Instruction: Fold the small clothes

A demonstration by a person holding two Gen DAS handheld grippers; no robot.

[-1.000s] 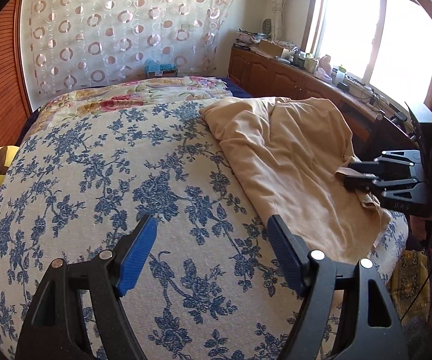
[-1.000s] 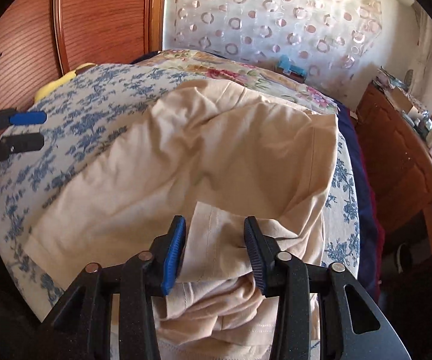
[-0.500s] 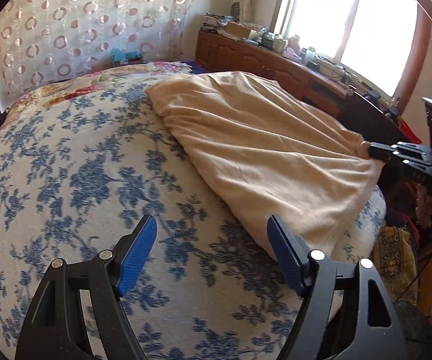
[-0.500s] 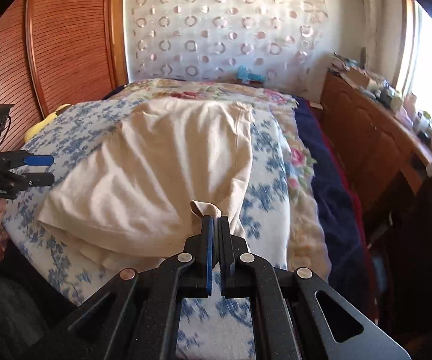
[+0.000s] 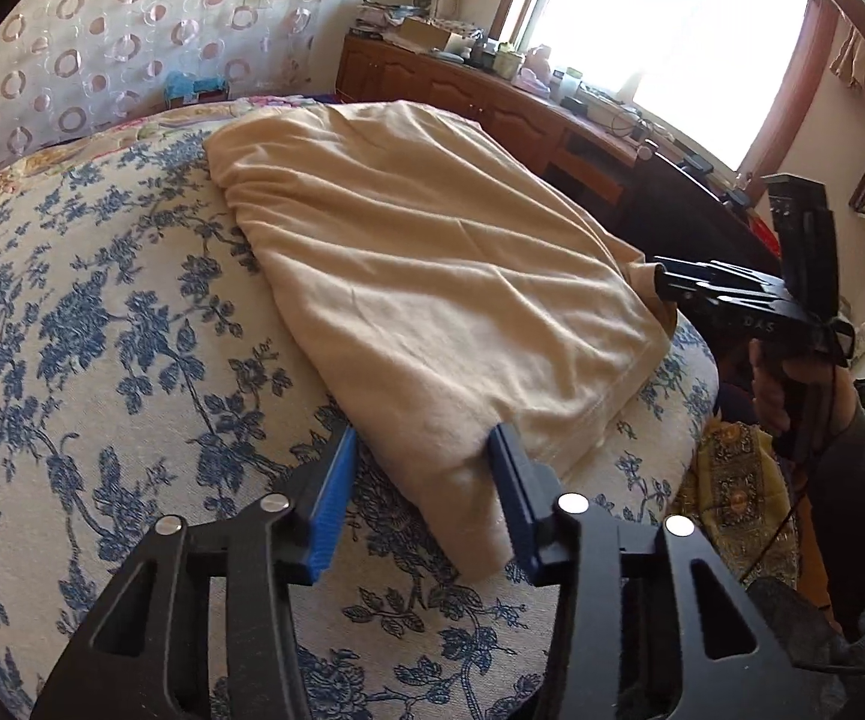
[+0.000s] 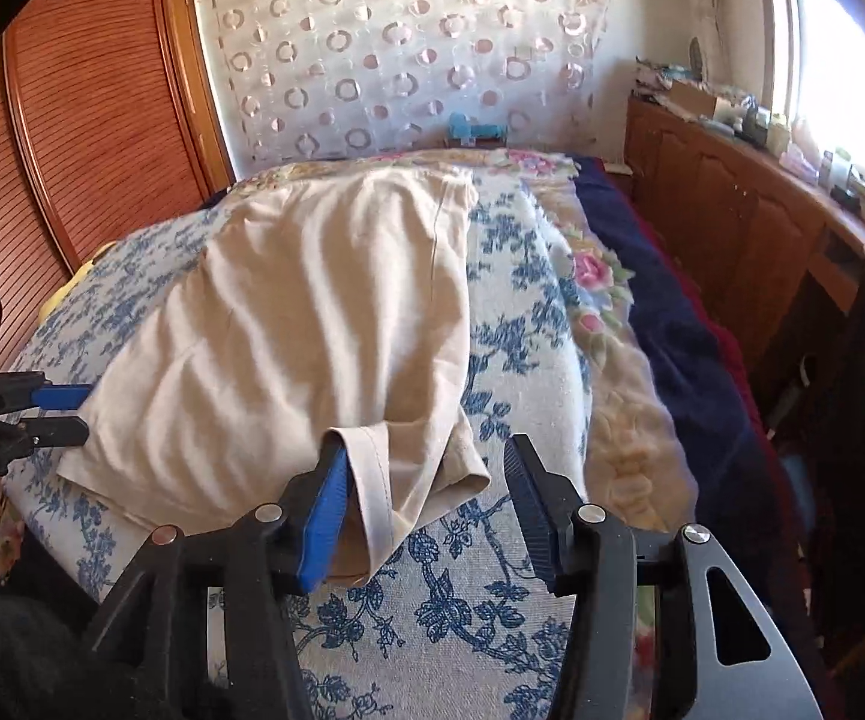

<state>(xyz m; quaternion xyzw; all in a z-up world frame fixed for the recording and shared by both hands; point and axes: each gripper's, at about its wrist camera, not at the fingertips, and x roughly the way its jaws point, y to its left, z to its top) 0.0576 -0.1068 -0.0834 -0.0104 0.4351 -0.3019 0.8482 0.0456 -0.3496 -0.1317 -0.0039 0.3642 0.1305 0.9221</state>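
A beige garment (image 5: 432, 276) lies spread on the blue-flowered bed cover (image 5: 102, 360), also in the right wrist view (image 6: 312, 312). My left gripper (image 5: 420, 492) is open, its blue pads on either side of the garment's near corner. My right gripper (image 6: 426, 504) is open at the other near corner; a hemmed fold (image 6: 372, 480) lies between its fingers, against the left pad. The right gripper also shows in the left wrist view (image 5: 666, 285), and the left gripper in the right wrist view (image 6: 72, 414).
A wooden headboard (image 6: 72, 120) stands left, a patterned curtain (image 6: 402, 60) behind. A wooden sideboard (image 6: 732, 222) with clutter runs under the window on the right. A floral blanket and dark blue cover (image 6: 660, 324) lie along the bed's right side.
My right gripper has opened and let go of the garment's corner. My left gripper has moved right to the garment's other near corner, which now sits between its open fingers.
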